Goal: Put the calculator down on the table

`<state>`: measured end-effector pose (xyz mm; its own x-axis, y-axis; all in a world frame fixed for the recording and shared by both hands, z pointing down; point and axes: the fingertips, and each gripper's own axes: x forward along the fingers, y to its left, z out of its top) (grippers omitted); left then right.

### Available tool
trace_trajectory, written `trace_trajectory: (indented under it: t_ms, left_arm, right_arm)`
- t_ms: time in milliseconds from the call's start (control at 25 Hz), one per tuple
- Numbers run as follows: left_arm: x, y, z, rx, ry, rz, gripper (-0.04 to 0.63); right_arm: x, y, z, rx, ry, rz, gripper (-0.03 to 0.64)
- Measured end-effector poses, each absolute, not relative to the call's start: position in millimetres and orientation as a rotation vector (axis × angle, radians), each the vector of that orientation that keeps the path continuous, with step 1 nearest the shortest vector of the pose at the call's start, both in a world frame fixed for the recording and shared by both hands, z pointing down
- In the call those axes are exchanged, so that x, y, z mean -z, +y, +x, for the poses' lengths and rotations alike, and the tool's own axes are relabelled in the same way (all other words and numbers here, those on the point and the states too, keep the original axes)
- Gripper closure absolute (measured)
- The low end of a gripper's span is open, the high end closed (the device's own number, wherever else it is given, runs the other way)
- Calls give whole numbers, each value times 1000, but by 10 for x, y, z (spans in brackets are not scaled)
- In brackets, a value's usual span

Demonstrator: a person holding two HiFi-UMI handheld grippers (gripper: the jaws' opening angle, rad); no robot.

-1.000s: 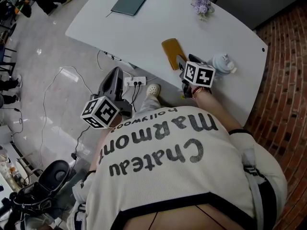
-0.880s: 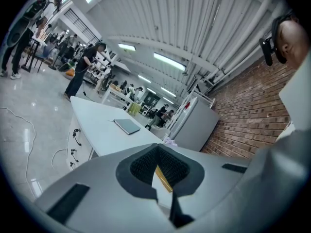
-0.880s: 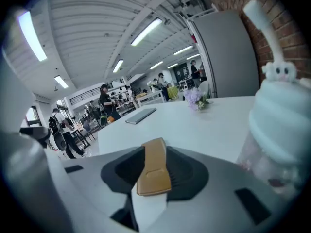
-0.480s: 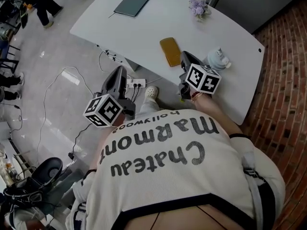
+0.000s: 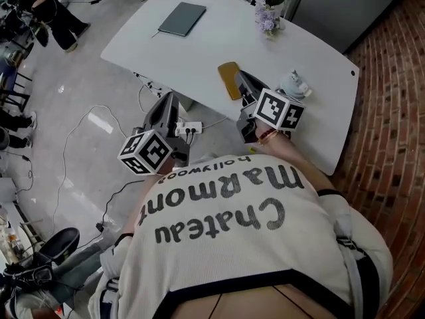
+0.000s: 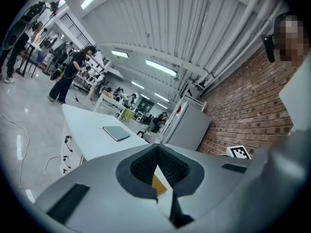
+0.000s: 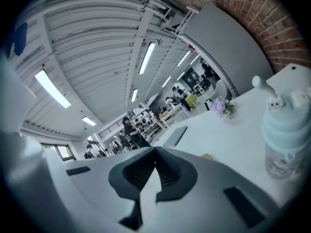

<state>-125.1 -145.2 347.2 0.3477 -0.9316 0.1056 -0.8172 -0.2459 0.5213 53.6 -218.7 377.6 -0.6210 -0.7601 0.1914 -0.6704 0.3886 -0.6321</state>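
Observation:
The calculator [image 5: 229, 80], a flat yellow-orange slab, lies on the white table [image 5: 199, 52] near its front edge. A sliver of the calculator [image 6: 159, 184] shows past the left jaws, and a corner of the calculator [image 7: 206, 156] shows past the right jaws. My right gripper [image 5: 242, 77] hovers just right of the calculator, raised off the table, shut with nothing in it. In the right gripper view, my right gripper [image 7: 155, 152] points roughly level across the tabletop. My left gripper [image 5: 169, 98] hangs over the floor in front of the table edge, shut and empty. In its own view, my left gripper [image 6: 156, 148] points towards the table.
A dark notebook [image 5: 182, 18] lies at the far left of the table and a small bunch of purple flowers [image 5: 267, 20] at the back. A pale blue bottle [image 5: 294, 84] stands right of my right gripper. A power strip [image 5: 188, 127] and cables lie on the floor below.
My right gripper has lifted off the calculator's near end and risen; the calculator stays flat on the table. My left gripper has moved up a little towards the table edge.

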Motion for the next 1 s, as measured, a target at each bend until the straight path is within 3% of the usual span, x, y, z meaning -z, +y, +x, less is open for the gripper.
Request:
trace_trajectory:
  t_ms: [560,1000]
  left_arm:
    - [-3338,-1513,-1216,305,-1475,2196,592]
    - [-3209,-1552,-1563,253,-1372,2238,592]
  right_arm:
    - [-3304,-2074,439,782,2583,-1310,614]
    - [-3296,-1998,246,806,2501,-1464,614]
